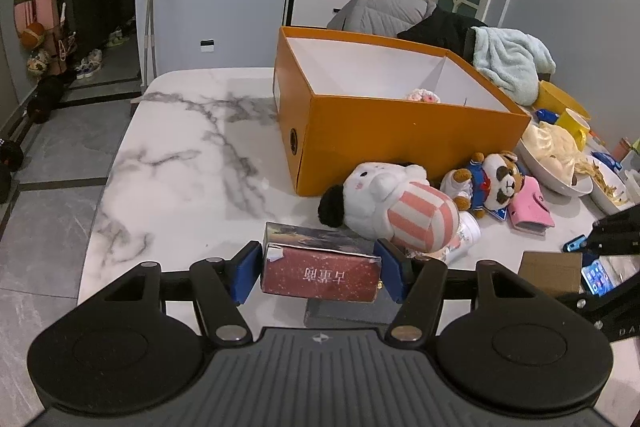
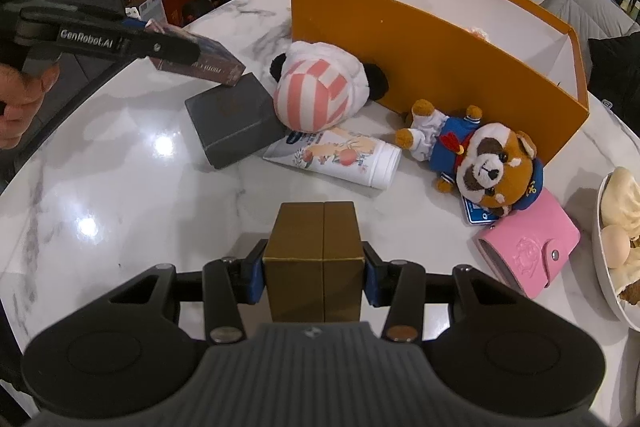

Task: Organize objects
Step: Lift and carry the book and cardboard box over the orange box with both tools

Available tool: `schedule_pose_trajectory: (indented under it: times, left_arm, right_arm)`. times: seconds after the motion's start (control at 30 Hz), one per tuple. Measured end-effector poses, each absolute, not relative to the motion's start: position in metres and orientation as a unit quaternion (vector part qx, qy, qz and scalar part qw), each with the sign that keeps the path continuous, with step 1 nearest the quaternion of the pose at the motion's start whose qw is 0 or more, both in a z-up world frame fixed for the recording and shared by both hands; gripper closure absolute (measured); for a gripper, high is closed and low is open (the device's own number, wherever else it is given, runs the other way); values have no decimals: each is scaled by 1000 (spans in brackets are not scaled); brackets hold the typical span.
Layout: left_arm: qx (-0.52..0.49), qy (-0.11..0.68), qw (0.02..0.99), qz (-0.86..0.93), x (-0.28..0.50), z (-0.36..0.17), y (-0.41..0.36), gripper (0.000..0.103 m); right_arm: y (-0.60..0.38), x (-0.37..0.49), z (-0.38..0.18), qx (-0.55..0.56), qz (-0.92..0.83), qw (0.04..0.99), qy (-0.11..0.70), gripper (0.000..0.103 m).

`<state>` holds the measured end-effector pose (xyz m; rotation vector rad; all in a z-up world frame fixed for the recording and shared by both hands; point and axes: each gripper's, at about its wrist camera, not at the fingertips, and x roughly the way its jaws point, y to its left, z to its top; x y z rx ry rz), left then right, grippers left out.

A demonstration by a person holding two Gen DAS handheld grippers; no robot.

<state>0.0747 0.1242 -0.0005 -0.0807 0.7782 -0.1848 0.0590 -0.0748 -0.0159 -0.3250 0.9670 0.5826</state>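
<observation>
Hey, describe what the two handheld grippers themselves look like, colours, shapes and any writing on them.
Both are matte black. Each has a ribbed dark-grey body flanked by two round black discs, with black link arms on silver pivot pins leading to blue-padded fingers. That holds for the left gripper and the right gripper. From the right wrist view, the left one's black side bar carries white lettering "GenRobot.AI". No cables show.

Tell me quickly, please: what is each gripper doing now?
Left gripper: closed on the red box, lifted off the table.
Right gripper: closed on the gold box.
</observation>
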Motion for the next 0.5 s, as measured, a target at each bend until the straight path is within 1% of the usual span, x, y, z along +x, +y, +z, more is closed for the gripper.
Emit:
schedule_pose_trajectory:
  times: [0.23,0.5]
  left_arm:
    - [-37,363,924,-112,72,18,123,33]
    - [-24,367,921,-127,70,20,113,33]
  right_arm:
    - [-73,61,-6,-144,274,839,447,55]
    - [-72,61,-3,-142,273,841,445,55]
